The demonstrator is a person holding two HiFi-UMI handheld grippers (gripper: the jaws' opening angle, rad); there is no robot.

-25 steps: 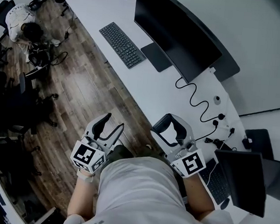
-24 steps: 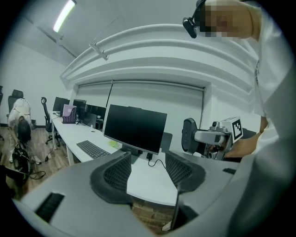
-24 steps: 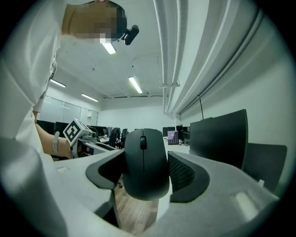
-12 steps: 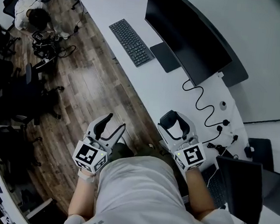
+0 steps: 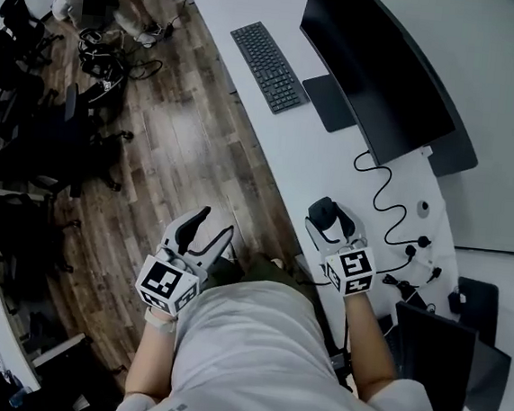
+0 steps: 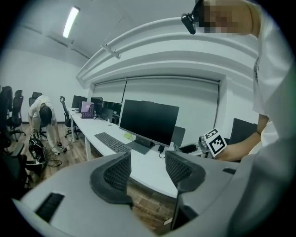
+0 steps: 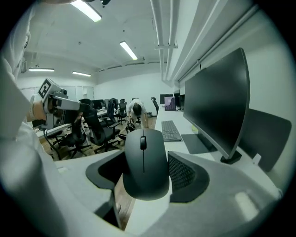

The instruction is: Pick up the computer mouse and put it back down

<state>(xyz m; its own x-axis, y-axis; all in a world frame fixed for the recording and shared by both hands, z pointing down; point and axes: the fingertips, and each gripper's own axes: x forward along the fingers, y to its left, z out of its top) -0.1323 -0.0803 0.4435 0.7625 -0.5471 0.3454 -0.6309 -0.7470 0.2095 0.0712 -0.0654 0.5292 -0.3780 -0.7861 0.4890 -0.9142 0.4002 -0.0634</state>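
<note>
Now the right gripper (image 5: pixel 332 223) has its jaws closed on the computer mouse (image 7: pixel 144 163). In the right gripper view the dark mouse fills the gap between the two jaws, with its scroll wheel on top, and the ribbed pad (image 7: pixel 181 172) touches its right side. In the head view this gripper and the mouse are over the white desk (image 5: pixel 285 149), near its front edge. Whether the mouse rests on the desk or hangs just above it cannot be told.

The left gripper (image 6: pixel 147 169) has its jaws wide apart and holds nothing. It hangs over the wooden floor (image 5: pixel 182 139), beside the desk's edge.

Farther along the desk stand a dark monitor (image 5: pixel 378 72) and a keyboard (image 5: pixel 271 55). A black cable (image 5: pixel 381 189) curls on the desk beyond the right gripper.
</note>
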